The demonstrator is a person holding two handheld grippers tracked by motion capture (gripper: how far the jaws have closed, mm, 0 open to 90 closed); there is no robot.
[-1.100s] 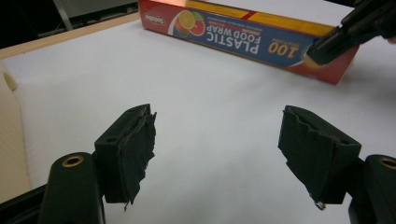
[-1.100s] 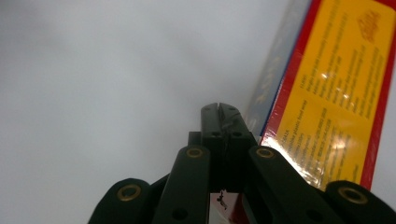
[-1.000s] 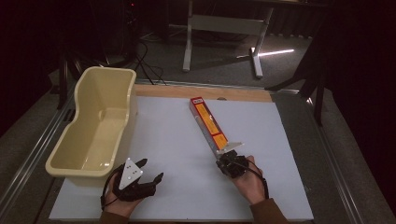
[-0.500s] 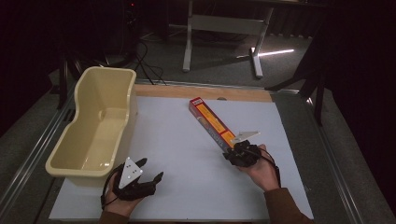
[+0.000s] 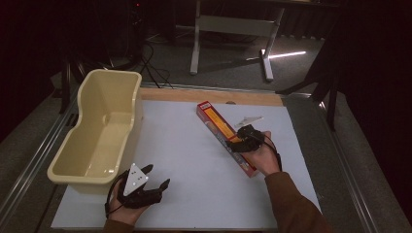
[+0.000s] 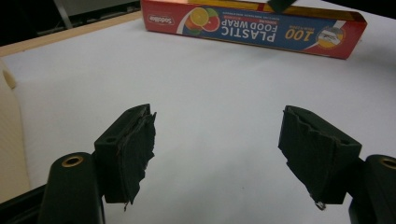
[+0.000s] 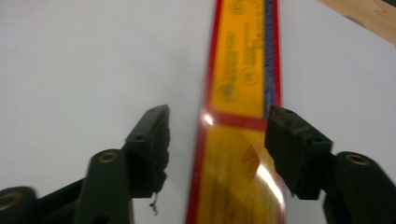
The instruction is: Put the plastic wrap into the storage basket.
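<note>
High view: white table sheet (image 5: 194, 160); cream tub (image 5: 99, 131) at left; red-and-yellow food wrap box (image 5: 224, 136) lying diagonally at centre right. Right gripper (image 5: 238, 143) over box's middle, hand behind it. Left gripper (image 5: 154, 178) at lower left, just beside tub, grey plate on top.

Left gripper view: jaws wide apart, nothing between; box side at top of frame reads "PLASTIC FOOD WRAP 100", upside down.

Right gripper view: jaws parted, straddling box's yellow top face, contact not discernible; frame blurred.

On the red box (image 6: 254, 22) I read "PLASTIC FOOD WRAP" and "100", upside down; the small brand mark stays unclear.
</note>
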